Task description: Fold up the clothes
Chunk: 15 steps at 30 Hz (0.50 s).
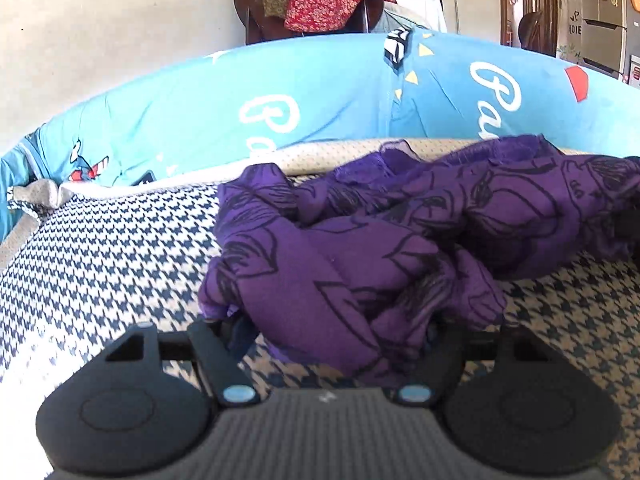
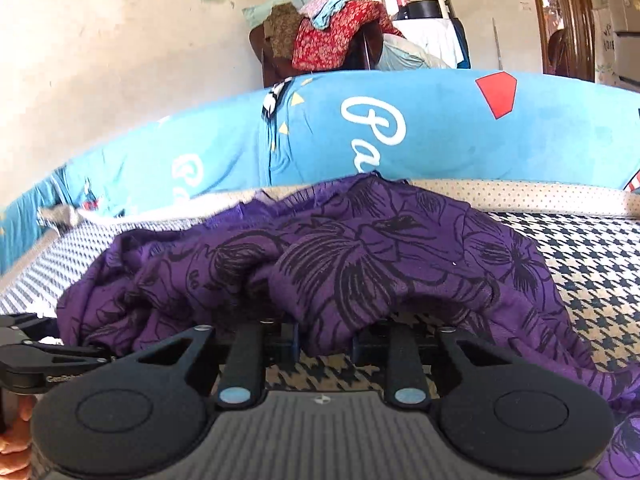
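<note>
The bed (image 1: 100, 264), covered in a black-and-white houndstooth sheet, fills the lower part of both views. Along its far edge runs a long blue bolster (image 1: 320, 100) printed with white script and red and yellow shapes. Beyond the bolster, against the pale wall, a dark chair (image 2: 276, 60) carries a heap of clothes (image 2: 332, 36) (a red flowered piece on top of the rest).

On the sheet, on the near side of the bolster, lies the purple cloth (image 2: 360, 264) with black flower outlines, crumpled into a loose mound that reaches back to the beige dotted strip at the bolster's foot.

The left gripper (image 1: 332, 334) sits at the near edge of the mound. Its fingers stand fairly wide with a thick bunch of purple cloth filling the gap; the tips are buried in the folds, so whether they press on it cannot be told.

The right gripper (image 2: 325, 342) has its fingers drawn narrow, and a fold of the cloth hangs down between them, pinched there, with the fabric lifted off the sheet just beyond.

At the lower left of the right wrist view, fingertips (image 2: 12, 448) of a person's hand show beside the left gripper's black body.
</note>
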Tool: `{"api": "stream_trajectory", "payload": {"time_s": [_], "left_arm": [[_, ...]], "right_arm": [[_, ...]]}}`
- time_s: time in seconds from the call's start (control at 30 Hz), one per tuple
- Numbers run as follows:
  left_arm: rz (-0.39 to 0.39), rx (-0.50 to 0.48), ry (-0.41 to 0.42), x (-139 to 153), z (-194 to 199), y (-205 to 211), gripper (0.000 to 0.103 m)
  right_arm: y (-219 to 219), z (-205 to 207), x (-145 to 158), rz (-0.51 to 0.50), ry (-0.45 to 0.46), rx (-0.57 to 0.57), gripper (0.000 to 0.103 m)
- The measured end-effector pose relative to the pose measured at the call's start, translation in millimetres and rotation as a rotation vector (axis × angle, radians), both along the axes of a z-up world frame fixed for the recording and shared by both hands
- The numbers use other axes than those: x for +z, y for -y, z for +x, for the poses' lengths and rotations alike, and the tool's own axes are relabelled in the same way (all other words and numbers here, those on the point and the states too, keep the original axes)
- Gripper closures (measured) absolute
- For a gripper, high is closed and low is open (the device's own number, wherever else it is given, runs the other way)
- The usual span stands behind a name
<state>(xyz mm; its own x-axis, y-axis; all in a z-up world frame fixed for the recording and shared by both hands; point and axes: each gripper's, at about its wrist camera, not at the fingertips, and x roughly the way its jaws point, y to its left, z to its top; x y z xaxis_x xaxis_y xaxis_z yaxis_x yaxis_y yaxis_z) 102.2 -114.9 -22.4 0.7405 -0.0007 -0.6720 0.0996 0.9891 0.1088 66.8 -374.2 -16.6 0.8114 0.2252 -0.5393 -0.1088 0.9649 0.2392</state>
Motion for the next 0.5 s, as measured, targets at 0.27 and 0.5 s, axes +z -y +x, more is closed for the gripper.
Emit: {"api": "stream_trajectory", "payload": {"time_s": [0.27, 0.5], "left_arm": [[-0.079, 0.072, 0.033, 10, 43, -31, 0.021], [-0.084, 0.076, 0.053, 9, 76, -28, 0.013]], "right_arm": [[29, 22, 3, 0.340, 0.002, -0.063, 0.084], [31, 50, -3, 0.300, 0.023, -0.136, 0.084]]}}
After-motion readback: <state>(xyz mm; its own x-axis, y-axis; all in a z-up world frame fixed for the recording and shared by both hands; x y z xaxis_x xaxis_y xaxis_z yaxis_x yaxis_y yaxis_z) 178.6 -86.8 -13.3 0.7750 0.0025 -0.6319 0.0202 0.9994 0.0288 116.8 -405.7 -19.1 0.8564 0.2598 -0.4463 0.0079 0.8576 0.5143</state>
